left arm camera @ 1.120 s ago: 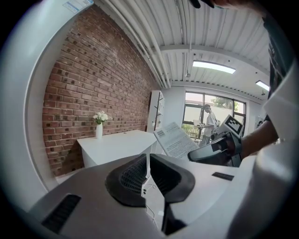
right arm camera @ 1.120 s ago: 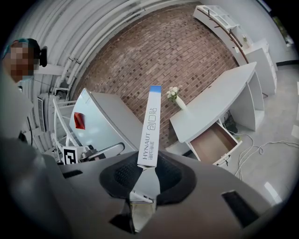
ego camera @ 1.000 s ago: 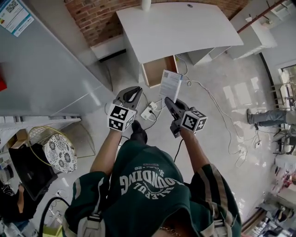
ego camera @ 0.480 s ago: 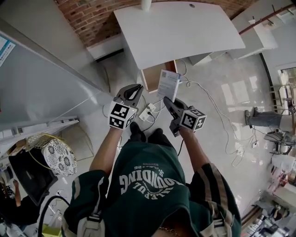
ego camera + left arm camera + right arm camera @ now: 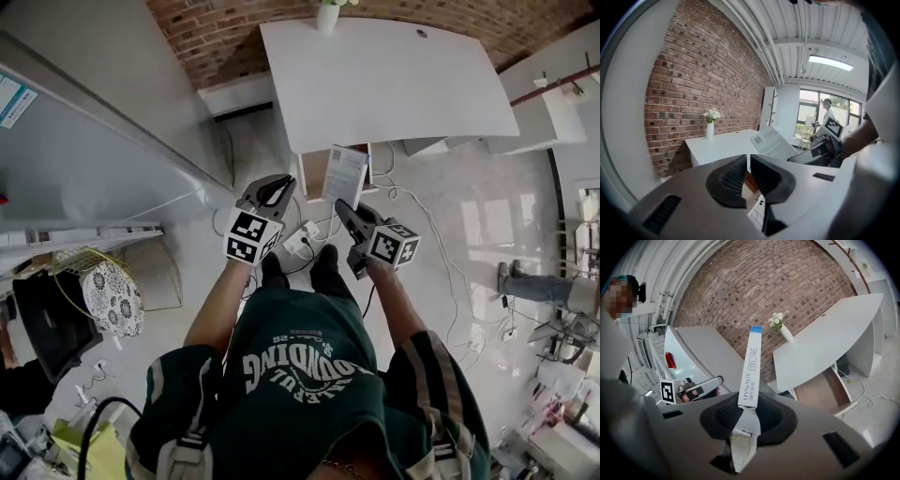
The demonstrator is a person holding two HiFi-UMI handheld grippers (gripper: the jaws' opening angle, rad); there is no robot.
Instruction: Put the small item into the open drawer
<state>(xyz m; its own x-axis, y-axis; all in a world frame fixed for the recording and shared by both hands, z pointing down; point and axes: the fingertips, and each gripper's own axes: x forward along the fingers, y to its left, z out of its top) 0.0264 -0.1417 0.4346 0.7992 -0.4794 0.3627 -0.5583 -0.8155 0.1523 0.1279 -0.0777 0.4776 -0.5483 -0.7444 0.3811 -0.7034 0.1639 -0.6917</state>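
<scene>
A flat white printed carton [image 5: 345,174] stands upright in my right gripper [image 5: 341,207], whose jaws are shut on its lower end. The right gripper view shows the carton [image 5: 751,366] rising from between the pads [image 5: 771,416]. Just beyond it, the open wooden drawer [image 5: 315,172] sticks out from under the white desk [image 5: 394,75]; it also shows in the right gripper view [image 5: 820,390]. My left gripper [image 5: 277,184] is level with the right one, to the left of the drawer. Its jaws are shut and empty [image 5: 746,171].
A vase of white flowers [image 5: 326,13] stands on the desk's far edge against the brick wall. A power strip [image 5: 302,234] and cables [image 5: 427,211] lie on the floor before the drawer. A wire basket with a patterned cushion [image 5: 111,296] is at left. A person [image 5: 539,286] is far right.
I have stepped toward the desk, so the desk and drawer are nearer to both grippers. The carton stays in the right gripper. The left gripper's jaws stay the same.
</scene>
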